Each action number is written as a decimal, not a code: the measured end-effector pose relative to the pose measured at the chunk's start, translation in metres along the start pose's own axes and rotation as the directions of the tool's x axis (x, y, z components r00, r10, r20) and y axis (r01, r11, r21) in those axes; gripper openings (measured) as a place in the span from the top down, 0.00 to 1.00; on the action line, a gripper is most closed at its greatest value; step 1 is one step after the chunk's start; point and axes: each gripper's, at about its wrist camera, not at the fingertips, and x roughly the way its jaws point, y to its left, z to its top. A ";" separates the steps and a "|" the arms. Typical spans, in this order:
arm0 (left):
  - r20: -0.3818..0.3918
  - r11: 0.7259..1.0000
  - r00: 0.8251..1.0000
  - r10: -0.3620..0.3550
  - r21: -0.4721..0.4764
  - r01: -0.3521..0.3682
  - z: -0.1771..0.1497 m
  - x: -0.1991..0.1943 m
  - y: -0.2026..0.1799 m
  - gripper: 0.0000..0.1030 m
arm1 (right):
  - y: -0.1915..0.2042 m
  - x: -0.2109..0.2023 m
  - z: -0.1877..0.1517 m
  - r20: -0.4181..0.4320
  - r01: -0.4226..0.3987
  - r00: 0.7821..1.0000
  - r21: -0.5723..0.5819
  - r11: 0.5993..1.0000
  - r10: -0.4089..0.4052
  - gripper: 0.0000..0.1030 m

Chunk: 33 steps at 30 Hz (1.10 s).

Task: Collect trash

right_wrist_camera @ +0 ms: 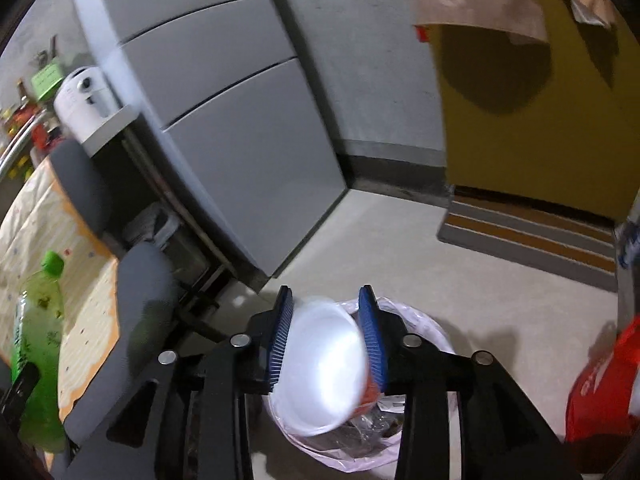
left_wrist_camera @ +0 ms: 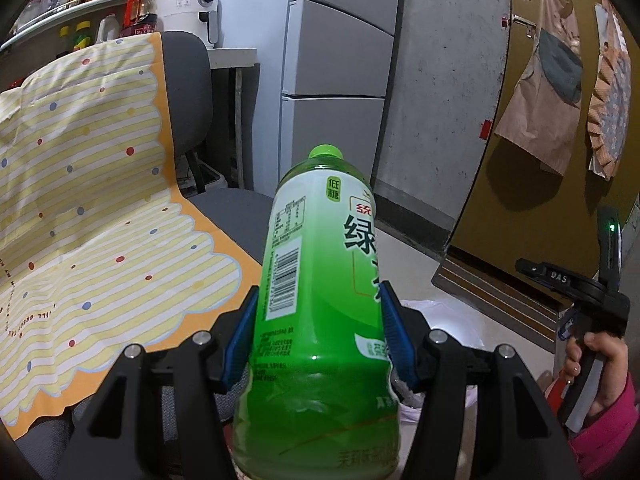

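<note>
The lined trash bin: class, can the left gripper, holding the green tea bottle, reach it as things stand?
Probably not yet: the right gripper and a white foam bowl sit over the bin, blocking the way for the left gripper and its bottle.

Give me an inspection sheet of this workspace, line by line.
Surface: pale floor; chair with striped cloth.
Job's things: green bottle; white bowl above lined trash bin.
Clutter: red bag.
Grippers: left gripper shut on the bottle; right gripper open, bowl blurred between its jaws.
Cables: nothing seen.
Surroundings: fridge, yellow door, doormat.
</note>
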 end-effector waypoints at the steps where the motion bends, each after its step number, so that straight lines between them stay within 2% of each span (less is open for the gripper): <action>1: 0.001 1.000 1.000 0.000 0.000 0.000 0.000 0.000 0.000 0.45 | 0.001 -0.002 0.000 0.008 -0.001 1.000 -0.010 1.000 0.001 0.64; 9: -0.013 0.999 1.000 -0.026 0.032 0.027 -0.006 0.009 -0.018 0.45 | 0.032 -0.043 0.005 0.107 -0.064 0.991 -0.117 0.991 0.076 0.64; 14: -0.066 0.985 0.992 -0.105 0.132 0.113 -0.018 0.029 -0.057 0.45 | 0.037 -0.061 0.008 0.152 -0.073 0.984 -0.143 0.987 0.095 0.64; 19: -0.080 0.953 0.981 -0.179 0.232 0.193 -0.015 0.044 -0.101 0.45 | 0.027 -0.072 0.014 0.185 -0.074 0.978 -0.123 0.990 0.096 0.64; 23: -0.079 0.939 0.968 -0.236 0.238 0.248 0.001 0.055 -0.124 0.45 | 0.013 -0.077 0.019 0.206 -0.060 0.976 -0.091 0.994 0.078 0.64; 24: -0.083 0.937 0.965 -0.251 0.230 0.263 0.005 0.059 -0.128 0.43 | 0.010 -0.078 0.019 0.209 -0.056 0.975 -0.084 0.995 0.072 0.64; 25: -0.081 0.935 0.961 -0.263 0.223 0.275 0.009 0.065 -0.133 0.35 | 0.006 -0.077 0.020 0.212 -0.049 0.975 -0.076 0.996 0.064 0.64; 26: -0.075 0.937 0.963 -0.259 0.222 0.269 0.011 0.069 -0.136 0.26 | 0.003 -0.076 0.020 0.211 -0.044 0.976 -0.071 0.997 0.059 0.64; 27: -0.059 0.941 0.966 -0.253 0.217 0.260 0.013 0.072 -0.138 0.12 | 0.001 -0.075 0.020 0.209 -0.043 0.976 -0.068 0.997 0.057 0.64; 28: -0.037 0.945 0.967 -0.252 0.208 0.254 0.015 0.074 -0.137 0.10 | 0.000 -0.073 0.019 0.203 -0.043 0.978 -0.066 0.997 0.055 0.64; 33: -0.045 0.963 0.981 -0.187 0.190 0.192 0.012 0.077 -0.119 0.10 | 0.008 -0.062 0.010 0.158 -0.044 0.986 -0.112 0.993 0.061 0.64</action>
